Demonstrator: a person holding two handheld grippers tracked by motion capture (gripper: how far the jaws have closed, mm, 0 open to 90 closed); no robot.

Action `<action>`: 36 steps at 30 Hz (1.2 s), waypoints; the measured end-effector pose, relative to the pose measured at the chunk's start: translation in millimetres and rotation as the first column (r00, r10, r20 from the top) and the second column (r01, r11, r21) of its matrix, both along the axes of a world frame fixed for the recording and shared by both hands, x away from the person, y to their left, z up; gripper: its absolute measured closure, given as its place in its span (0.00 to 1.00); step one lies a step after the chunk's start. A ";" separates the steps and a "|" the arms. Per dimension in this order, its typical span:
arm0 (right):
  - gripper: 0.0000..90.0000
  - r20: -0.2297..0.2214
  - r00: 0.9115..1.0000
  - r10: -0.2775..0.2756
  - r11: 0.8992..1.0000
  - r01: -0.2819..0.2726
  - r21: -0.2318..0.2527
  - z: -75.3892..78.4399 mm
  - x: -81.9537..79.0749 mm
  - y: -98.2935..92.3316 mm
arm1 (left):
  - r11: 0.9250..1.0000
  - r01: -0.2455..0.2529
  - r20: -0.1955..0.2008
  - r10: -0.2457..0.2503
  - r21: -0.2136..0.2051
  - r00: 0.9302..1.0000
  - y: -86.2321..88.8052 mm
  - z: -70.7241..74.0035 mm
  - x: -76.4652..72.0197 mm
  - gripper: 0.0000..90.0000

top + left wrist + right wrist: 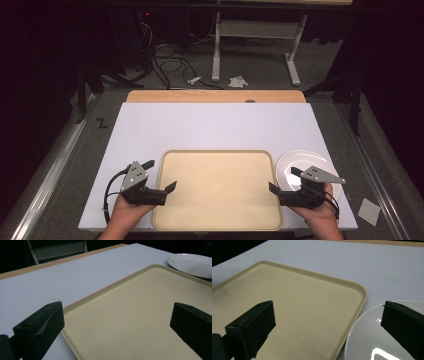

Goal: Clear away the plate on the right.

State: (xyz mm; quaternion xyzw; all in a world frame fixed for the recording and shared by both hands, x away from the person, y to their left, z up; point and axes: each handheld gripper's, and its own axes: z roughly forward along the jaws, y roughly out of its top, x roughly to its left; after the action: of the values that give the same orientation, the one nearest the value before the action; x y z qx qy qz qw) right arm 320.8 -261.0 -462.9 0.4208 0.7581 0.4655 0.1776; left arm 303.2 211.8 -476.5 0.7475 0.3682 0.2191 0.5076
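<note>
The wide white board (215,125) that covered the wooden table lay almost bare before me, and on its near half sat the large rectangular beige plastic tray (217,187), flat and with nothing on it. Just beside the tray's right edge, near its far right corner, rested the round white ceramic plate (300,165), also bare and glossy; from my right gripper view its rim (362,330) sat very close to the tray's edge (352,322), though I could not tell whether they touched. My left gripper (159,179) hovered at the tray's left rim with its jaws spread wide and nothing between them, one jaw over the white board and the other over the tray bed (140,315). My right gripper (286,179) hung over the gap between tray and plate, jaws likewise wide apart and holding nothing, one above the tray and one above the plate. I judged the work barely begun: nothing had been grasped or lifted, the plate was off the tray, and getting hold of the plate or the tray was all left to do.
</note>
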 end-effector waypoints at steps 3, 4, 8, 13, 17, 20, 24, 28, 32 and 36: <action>0.00 0.010 1.000 -0.007 1.000 0.007 0.005 0.6 -0.3 -1.4 | 1.000 -0.006 -0.001 0.006 -0.006 1.000 0.4 -0.4 0.4 0.00; 0.00 0.023 1.000 -0.003 1.000 0.002 0.007 0.4 -0.5 -1.7 | 1.000 -0.006 -0.006 0.006 -0.019 1.000 1.0 -0.9 1.1 0.00; 0.00 0.023 1.000 -0.006 1.000 0.006 0.008 0.2 -2.6 -0.7 | 1.000 -0.003 -0.012 0.002 -0.018 1.000 1.1 -2.2 2.2 0.00; 0.00 0.033 0.999 0.002 1.000 -0.002 0.006 0.6 -3.3 -1.1 | 1.000 -0.005 -0.015 0.005 -0.020 1.000 0.5 -3.0 2.8 0.00; 0.00 0.024 1.000 0.002 1.000 -0.003 0.012 0.0 -2.8 -1.3 | 1.000 -0.013 -0.014 0.013 -0.028 1.000 1.9 -2.7 2.7 0.00; 0.00 0.022 1.000 0.003 1.000 -0.003 0.012 -0.3 -2.6 -1.2 | 0.999 -0.015 -0.018 0.014 -0.032 1.000 2.2 -2.7 2.9 0.00; 0.00 0.027 1.000 -0.002 1.000 0.002 0.007 -0.7 -1.9 -1.7 | 0.999 -0.017 -0.016 0.016 -0.033 1.000 1.5 -2.9 3.0 0.00; 0.00 0.028 1.000 -0.015 1.000 0.014 0.012 -1.2 -2.0 -3.9 | 0.999 -0.018 -0.018 0.017 -0.041 1.000 1.2 -3.1 1.9 0.00; 0.00 0.025 0.999 -0.043 0.999 0.042 0.025 -1.6 -2.4 -8.5 | 0.999 -0.020 -0.015 0.019 -0.046 1.000 2.7 -2.8 -2.1 0.00; 0.00 0.011 0.998 -0.069 0.997 0.068 0.043 -2.2 -2.1 -12.9 | 0.998 -0.022 -0.008 0.022 -0.064 1.000 5.2 -0.9 -4.8 0.00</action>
State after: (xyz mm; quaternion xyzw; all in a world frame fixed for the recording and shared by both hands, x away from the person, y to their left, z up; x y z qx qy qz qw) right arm 318.7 -273.9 -465.2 0.4472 0.7320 0.4779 0.1893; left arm 298.4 217.1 -477.4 0.7275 0.3852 0.2101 0.5275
